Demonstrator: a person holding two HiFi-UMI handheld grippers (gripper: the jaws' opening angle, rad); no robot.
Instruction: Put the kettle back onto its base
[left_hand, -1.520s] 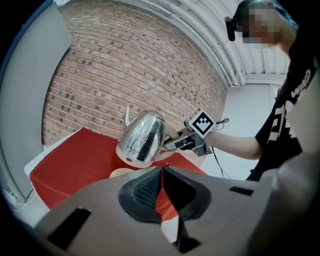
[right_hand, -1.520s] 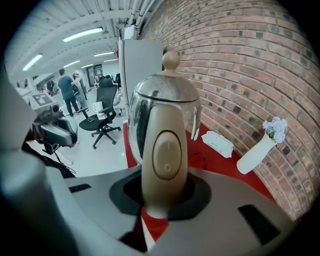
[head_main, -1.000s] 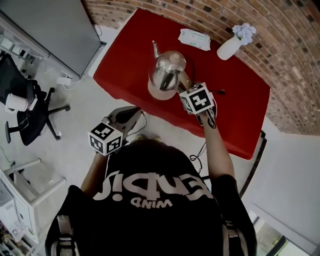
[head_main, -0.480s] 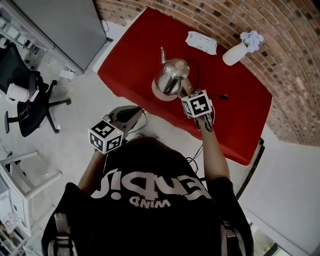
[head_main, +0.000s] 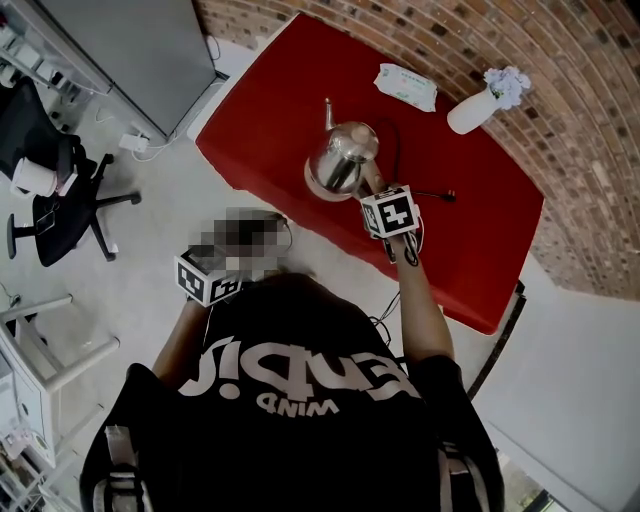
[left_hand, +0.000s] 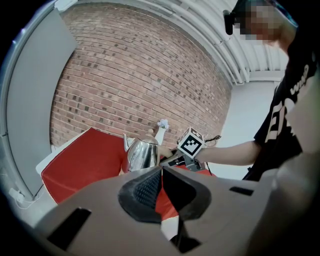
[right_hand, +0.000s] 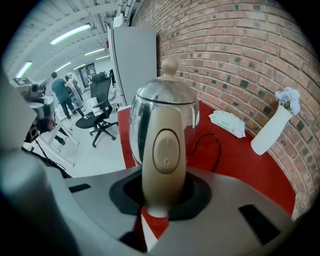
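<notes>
A shiny steel kettle with a beige handle hangs low over the red table. Its pale round base peeks out under the kettle's near-left side. I cannot tell whether the kettle touches the base. My right gripper is shut on the handle, and its marker cube sits just nearer than the kettle. My left gripper is shut on nothing, off the table's near-left edge. From there it faces the kettle.
A pack of wipes and a white vase with flowers stand at the table's far side by the brick wall. A black cord loops on the cloth right of the kettle. An office chair and a grey cabinet stand to the left.
My right gripper has come down with the kettle, which now sits lower over the base. The left gripper has stayed where it was.
</notes>
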